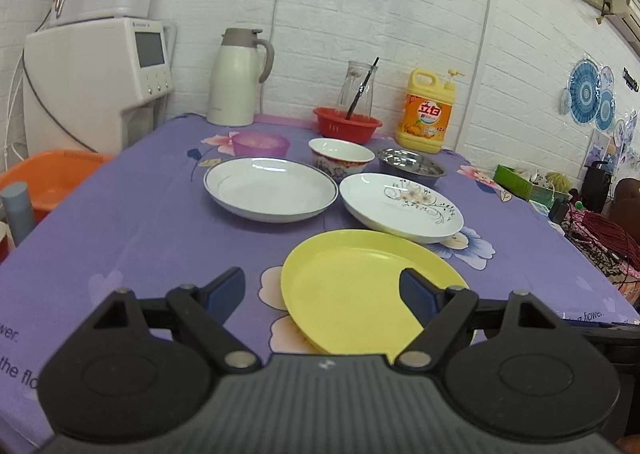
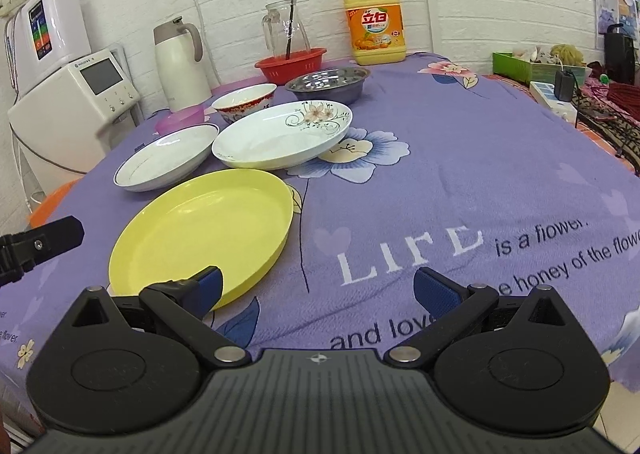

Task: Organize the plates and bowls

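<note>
A yellow plate lies nearest on the purple tablecloth. Behind it lie a plain white plate and a flower-patterned white plate. Further back stand a red-patterned bowl, a steel bowl and a pink bowl. My left gripper is open and empty, just above the yellow plate's near edge. My right gripper is open and empty, at the yellow plate's right.
At the back stand a white thermos jug, a red basket with a glass jug, and a yellow detergent bottle. An orange basin sits off the table's left edge.
</note>
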Demonstrator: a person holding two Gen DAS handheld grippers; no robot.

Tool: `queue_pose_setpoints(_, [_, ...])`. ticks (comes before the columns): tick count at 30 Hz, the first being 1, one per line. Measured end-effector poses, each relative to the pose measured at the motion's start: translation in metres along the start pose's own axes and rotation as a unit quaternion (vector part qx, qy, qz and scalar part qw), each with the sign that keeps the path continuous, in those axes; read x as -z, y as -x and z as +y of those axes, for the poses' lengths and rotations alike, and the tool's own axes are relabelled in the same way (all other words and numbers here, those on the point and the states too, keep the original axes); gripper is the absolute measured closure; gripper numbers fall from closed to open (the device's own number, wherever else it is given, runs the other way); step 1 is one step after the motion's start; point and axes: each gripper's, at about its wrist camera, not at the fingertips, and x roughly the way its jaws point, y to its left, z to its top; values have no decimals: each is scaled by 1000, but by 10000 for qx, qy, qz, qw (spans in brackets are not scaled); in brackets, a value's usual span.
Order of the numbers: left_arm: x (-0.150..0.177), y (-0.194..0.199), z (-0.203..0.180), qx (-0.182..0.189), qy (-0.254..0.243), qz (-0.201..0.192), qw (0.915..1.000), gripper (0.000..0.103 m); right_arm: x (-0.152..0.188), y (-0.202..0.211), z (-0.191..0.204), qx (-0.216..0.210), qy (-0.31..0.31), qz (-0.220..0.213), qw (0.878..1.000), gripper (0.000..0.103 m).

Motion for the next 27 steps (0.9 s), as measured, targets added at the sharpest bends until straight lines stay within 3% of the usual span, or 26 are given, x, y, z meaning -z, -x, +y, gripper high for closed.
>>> queue_pose_setpoints(10, [-12,-66,28,348,129,932,9950,22,-25,-60,13,-41,790,498,9956,0])
queue_pose_setpoints(20, [-17,-95,24,376,-167,1333,9902,26,-29,-78,17,-454,1307,551,9888,0])
queue_pose_setpoints(26, [-16,-104,19,284,-397,1383,9892,27,-33,-78,23,-583,1373,618,9869,0])
queue_pose_setpoints(27, [-15,-105,18,268,-430,1353,9895,32,-32,-79,26,-597,1431,591,9861,0])
